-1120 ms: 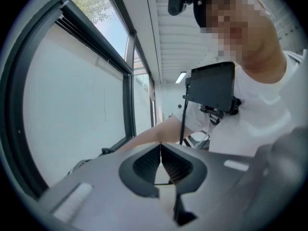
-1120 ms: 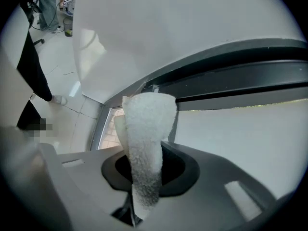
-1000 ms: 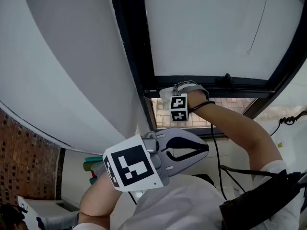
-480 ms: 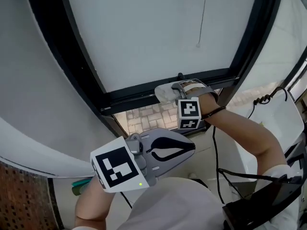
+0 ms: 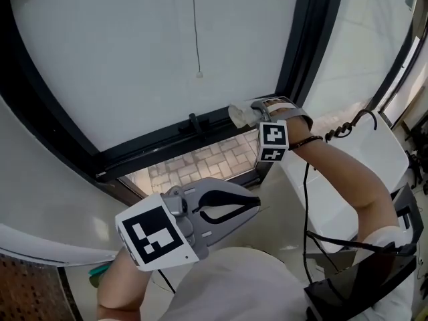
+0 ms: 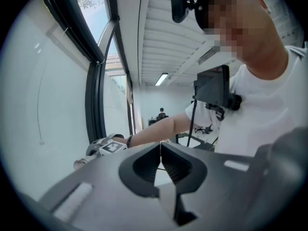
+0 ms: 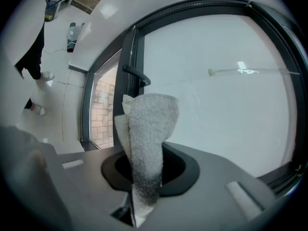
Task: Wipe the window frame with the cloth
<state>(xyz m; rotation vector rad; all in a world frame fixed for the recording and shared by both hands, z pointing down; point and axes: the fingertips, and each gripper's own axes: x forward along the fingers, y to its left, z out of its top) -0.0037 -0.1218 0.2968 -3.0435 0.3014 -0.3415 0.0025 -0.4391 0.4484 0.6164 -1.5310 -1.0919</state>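
A black window frame (image 5: 144, 147) runs across the head view, with a small handle (image 5: 195, 122) on its lower bar. My right gripper (image 5: 249, 114) is shut on a white cloth (image 5: 236, 116), which it presses against that bar just right of the handle, near the upright post (image 5: 309, 39). In the right gripper view the cloth (image 7: 149, 129) stands up from the right gripper (image 7: 146, 170), with the frame (image 7: 128, 57) and handle (image 7: 136, 76) behind it. My left gripper (image 5: 253, 204) hangs lower, shut and empty, apart from the frame. From the left gripper (image 6: 160, 146) view, the right gripper (image 6: 109, 147) shows at the glass.
A blind cord with a bead (image 5: 198, 74) hangs in front of the white pane. Brick paving (image 5: 194, 162) shows through the lower opening. A coiled black cable (image 5: 348, 127) lies on the white sill at the right. A black device (image 5: 354, 286) is strapped to the person's chest.
The right gripper has slid the cloth rightward along the lower bar, from left of the handle to its right. The head view swung. The left gripper stayed shut and low.
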